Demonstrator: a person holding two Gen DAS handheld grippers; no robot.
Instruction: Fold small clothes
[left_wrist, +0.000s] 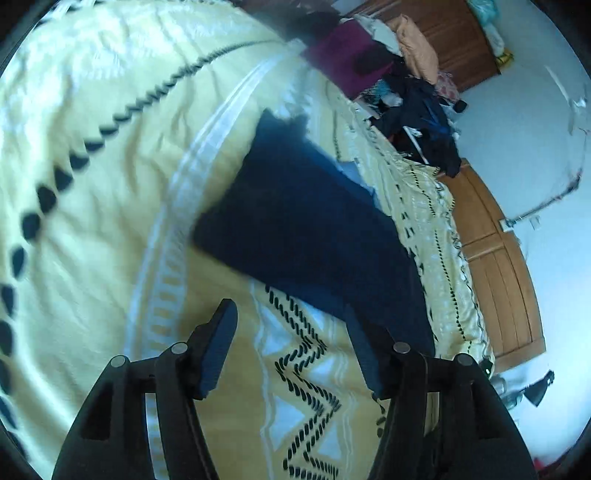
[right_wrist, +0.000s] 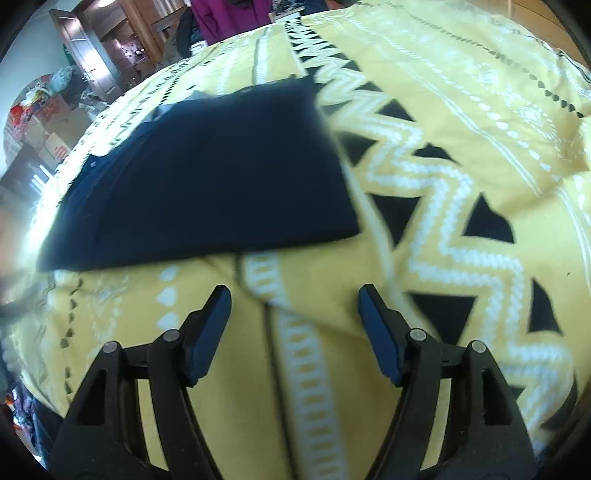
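A dark navy garment (left_wrist: 314, 229) lies folded flat into a rectangle on a yellow patterned bedspread (left_wrist: 92, 184). In the left wrist view my left gripper (left_wrist: 290, 314) hovers open just short of the garment's near edge, nothing between its fingers. The right wrist view shows the same navy garment (right_wrist: 207, 177) ahead and a little left on the bedspread (right_wrist: 461, 122). My right gripper (right_wrist: 295, 295) is open above the spread, a short way back from the garment's near edge, and holds nothing.
A heap of mixed clothes (left_wrist: 406, 85) sits at the bed's far end against a wooden headboard (left_wrist: 454, 40). The wooden bed frame (left_wrist: 502, 273) runs along the right. Cardboard boxes (right_wrist: 48, 129) and a doorway (right_wrist: 110, 48) stand beyond the bed.
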